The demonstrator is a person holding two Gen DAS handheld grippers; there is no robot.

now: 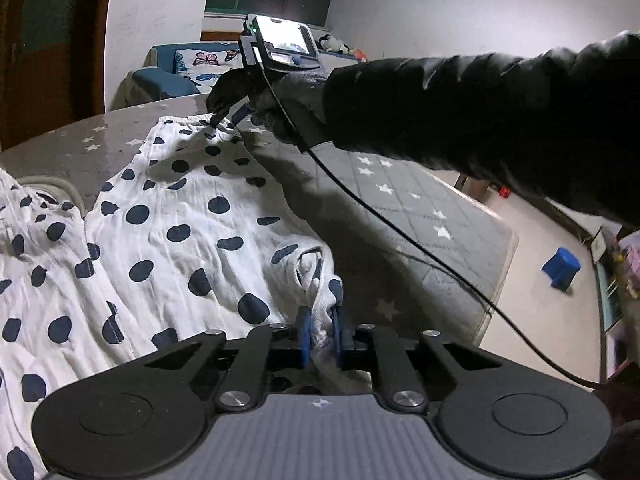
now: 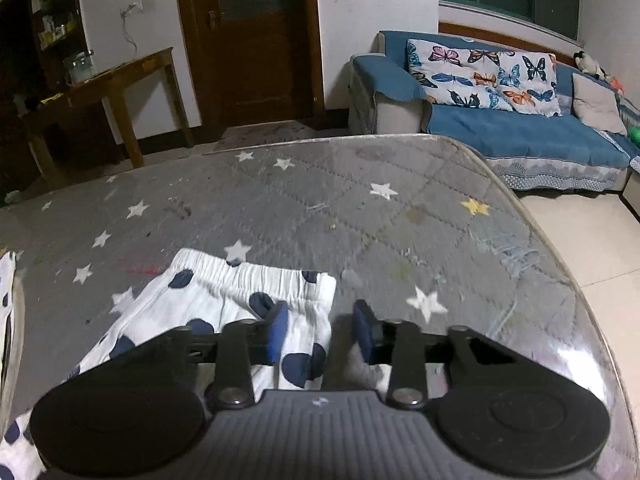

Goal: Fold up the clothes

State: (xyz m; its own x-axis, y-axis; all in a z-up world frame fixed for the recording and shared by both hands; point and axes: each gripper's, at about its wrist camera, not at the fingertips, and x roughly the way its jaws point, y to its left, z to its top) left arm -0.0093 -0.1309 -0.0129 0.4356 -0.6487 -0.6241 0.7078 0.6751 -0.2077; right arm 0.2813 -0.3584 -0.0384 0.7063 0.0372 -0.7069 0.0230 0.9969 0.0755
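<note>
Gripping: left gripper [image 1: 320,330] has its blue pads pressed onto a bunched hem of the polka-dot pants [image 1: 168,216], so that end can be lifted.
Right gripper [image 2: 322,330]: at the elastic waistband [image 2: 256,276] corner; jaws stand apart with cloth between them, pads not yet pinching in its own view.
Garment place: spread across the star-print grey mat [image 2: 360,200] on the table, waistband at the far end.
Reason for hold: opposite ends taken, likely to fold it over.
Risk: the thin cloth may slip from the right gripper.
</note>
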